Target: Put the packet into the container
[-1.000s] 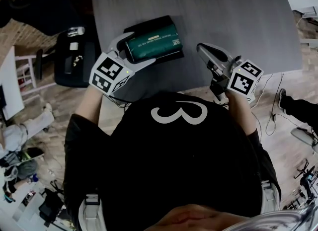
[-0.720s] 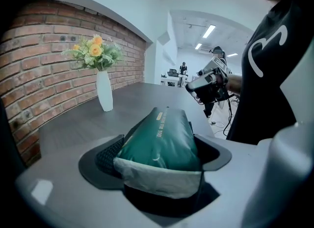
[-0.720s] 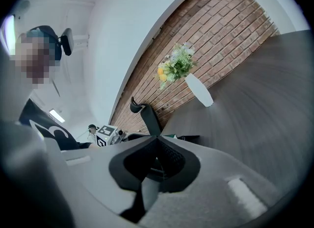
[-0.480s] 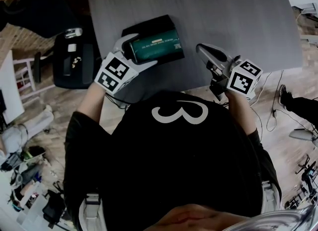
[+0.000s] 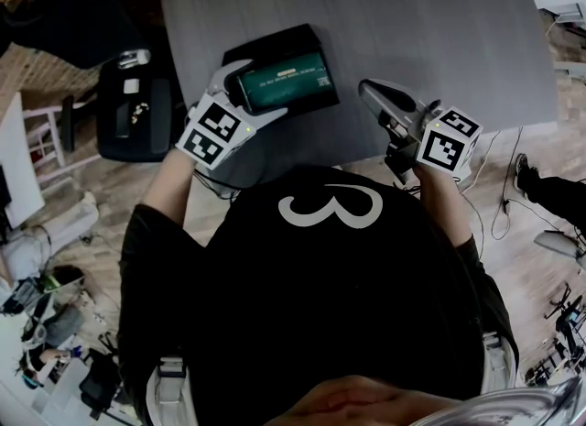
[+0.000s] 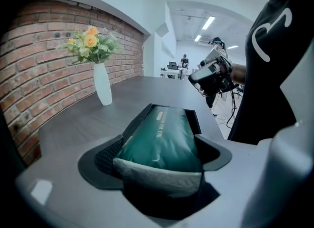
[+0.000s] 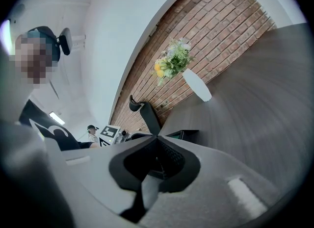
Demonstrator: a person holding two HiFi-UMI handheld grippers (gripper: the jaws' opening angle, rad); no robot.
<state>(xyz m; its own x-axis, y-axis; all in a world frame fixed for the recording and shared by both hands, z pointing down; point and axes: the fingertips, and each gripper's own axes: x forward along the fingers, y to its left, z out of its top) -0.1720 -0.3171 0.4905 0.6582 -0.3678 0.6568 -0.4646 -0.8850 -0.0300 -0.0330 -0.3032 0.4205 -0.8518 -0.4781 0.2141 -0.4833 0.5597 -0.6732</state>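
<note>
A green packet [image 5: 286, 82] lies lengthwise in the black container [image 5: 275, 41] on the dark grey table [image 5: 412, 21]. My left gripper [image 5: 247, 94] is shut on the packet's near end, one finger on each side. The left gripper view shows the packet [image 6: 159, 141] stretching away between the jaws into the container [image 6: 194, 118]. Off to the right, near the table's front edge, my right gripper [image 5: 371, 92] is shut and holds nothing. In the right gripper view its jaws meet at the tips [image 7: 156, 141], with the container [image 7: 184, 135] beyond.
A white vase with flowers [image 6: 102, 87] stands at the table's far side by the brick wall. A black office chair [image 5: 137, 108] sits left of the table. The person's body is close against the table's front edge.
My left gripper has carried the packet forward and a little right, and the packet has gone from tilted to lying level in the container. The right gripper has barely moved.
</note>
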